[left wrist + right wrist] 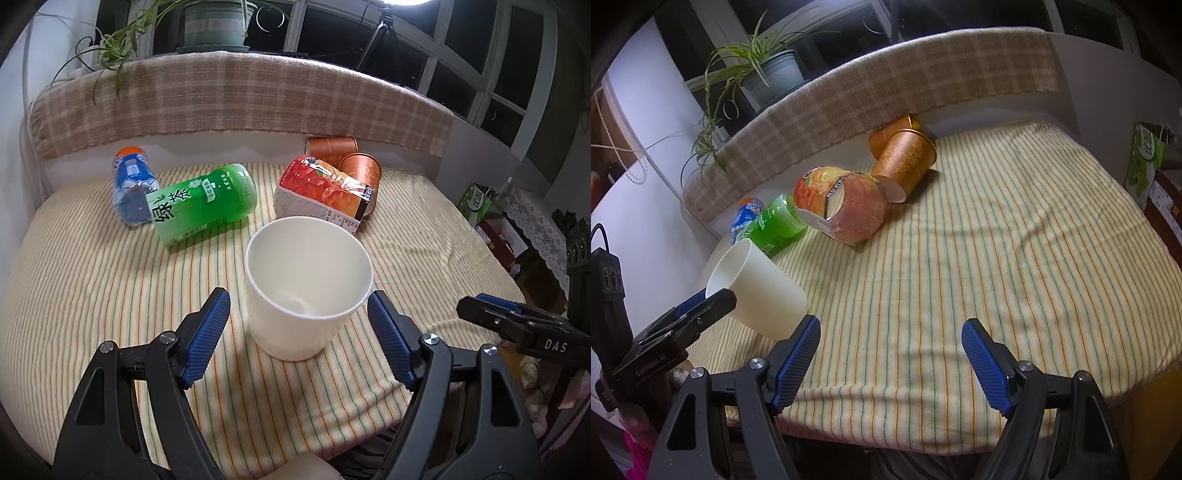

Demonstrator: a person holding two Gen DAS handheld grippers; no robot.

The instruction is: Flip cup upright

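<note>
Striped yellow cloth (979, 236) covers the surface; a plaid-draped ledge (236, 96) runs behind it beneath dark windows and a potted plant (768, 74); lying bottles, a snack bag (325, 188) and copper tins (905, 158) crowd the rear. White cup (306, 280) stands upright, mouth up, between the left gripper (299, 306) fingers, which are spread; contact with the cup wall cannot be confirmed. Right gripper (890, 332) fingers spread wide, holding nothing.
</note>
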